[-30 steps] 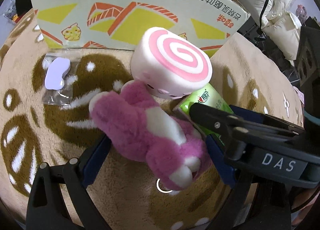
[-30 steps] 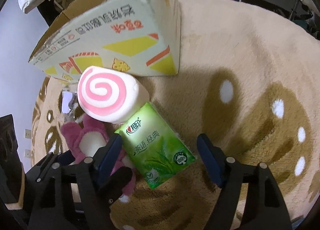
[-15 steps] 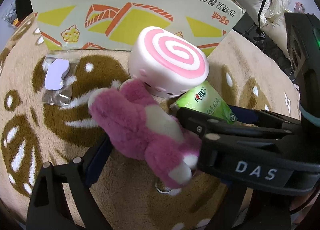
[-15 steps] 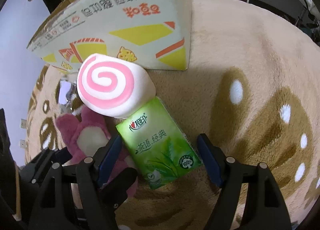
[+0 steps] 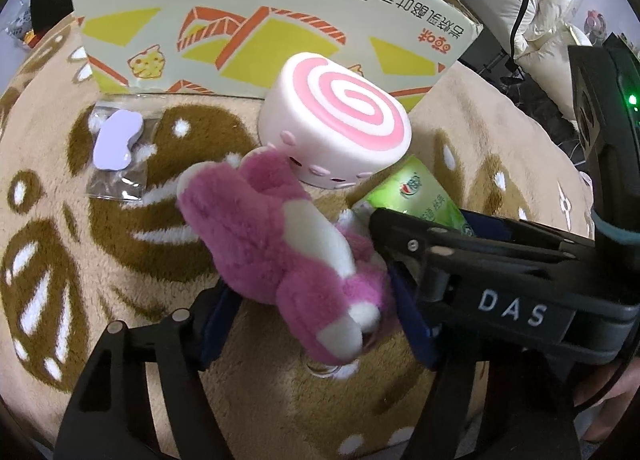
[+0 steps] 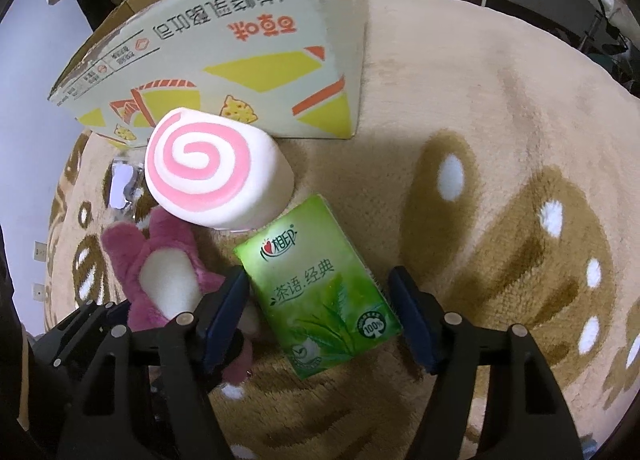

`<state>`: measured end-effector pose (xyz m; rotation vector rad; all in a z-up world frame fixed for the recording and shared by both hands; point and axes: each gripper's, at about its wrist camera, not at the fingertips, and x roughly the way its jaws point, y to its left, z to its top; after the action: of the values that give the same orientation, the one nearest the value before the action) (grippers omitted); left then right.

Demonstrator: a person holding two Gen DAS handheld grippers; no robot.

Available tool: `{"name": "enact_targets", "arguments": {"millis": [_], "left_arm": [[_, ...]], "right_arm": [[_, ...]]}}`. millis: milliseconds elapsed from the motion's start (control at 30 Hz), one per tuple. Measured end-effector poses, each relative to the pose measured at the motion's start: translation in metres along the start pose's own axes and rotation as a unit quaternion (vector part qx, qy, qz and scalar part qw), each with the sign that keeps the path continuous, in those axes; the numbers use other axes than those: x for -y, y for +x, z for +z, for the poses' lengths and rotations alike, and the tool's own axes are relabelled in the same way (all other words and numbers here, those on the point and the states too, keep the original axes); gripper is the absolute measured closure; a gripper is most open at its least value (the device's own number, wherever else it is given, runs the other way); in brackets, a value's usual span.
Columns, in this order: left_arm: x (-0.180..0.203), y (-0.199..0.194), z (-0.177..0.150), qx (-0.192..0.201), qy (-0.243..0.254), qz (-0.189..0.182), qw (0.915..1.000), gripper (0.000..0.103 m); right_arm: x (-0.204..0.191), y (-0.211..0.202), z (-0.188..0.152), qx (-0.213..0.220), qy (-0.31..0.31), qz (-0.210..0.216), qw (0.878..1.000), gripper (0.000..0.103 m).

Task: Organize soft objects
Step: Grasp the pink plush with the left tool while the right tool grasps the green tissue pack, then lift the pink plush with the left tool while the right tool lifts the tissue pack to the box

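Closed both tools further: left tool now pinching pink plush, right tool apart around tissue pack, both below swirl cushion; probably lifting next.

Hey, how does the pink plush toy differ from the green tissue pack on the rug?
The pink plush toy is furry, pink with white patches; the green tissue pack is smooth, glossy and printed. The plush is irregular and lumpy; the pack is a flat rectangle. The plush lies between the left gripper jaws, the pack between the right gripper jaws. Both rest on the rug, touching the pink swirl cushion.
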<state>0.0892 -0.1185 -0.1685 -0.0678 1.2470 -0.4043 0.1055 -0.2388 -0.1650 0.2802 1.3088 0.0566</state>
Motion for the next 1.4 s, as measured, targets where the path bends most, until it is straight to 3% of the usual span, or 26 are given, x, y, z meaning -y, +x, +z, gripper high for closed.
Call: {"name": "enact_targets", "arguments": {"millis": [267,433,600,900,1133,1267,1400], "left_arm": [[-0.003,-0.017,-0.008,0.019,-0.001,0.027,0.9995,0.034],[-0.004,-0.042,-0.01,0.07,0.011,0.061,0.9956,0.034],[-0.001,-0.073,-0.015,0.14,0.027,0.102,0.9846,0.034],[0.003,-0.124,-0.017,0.253,0.053,0.153,0.9538,0.034],[0.008,-0.149,-0.003,0.301,0.059,0.152,0.9395,0.034],[0.007,-0.166,0.009,0.33,0.066,0.158,0.9283,0.034],[0.002,-0.179,0.024,0.346,0.065,0.155,0.9232,0.033]], "right_arm": [[0.005,-0.026,-0.007,0.035,0.002,0.015,0.999,0.029],[-0.003,-0.047,-0.01,0.07,-0.015,0.026,0.997,0.029],[-0.006,-0.07,-0.011,0.115,-0.027,0.044,0.992,0.029],[-0.012,-0.111,-0.01,0.204,-0.041,0.065,0.976,0.03],[-0.019,-0.145,-0.01,0.292,-0.061,0.065,0.952,0.03],[-0.023,-0.156,-0.004,0.318,-0.067,0.064,0.943,0.03],[-0.024,-0.162,0.004,0.335,-0.069,0.065,0.937,0.03]]}}
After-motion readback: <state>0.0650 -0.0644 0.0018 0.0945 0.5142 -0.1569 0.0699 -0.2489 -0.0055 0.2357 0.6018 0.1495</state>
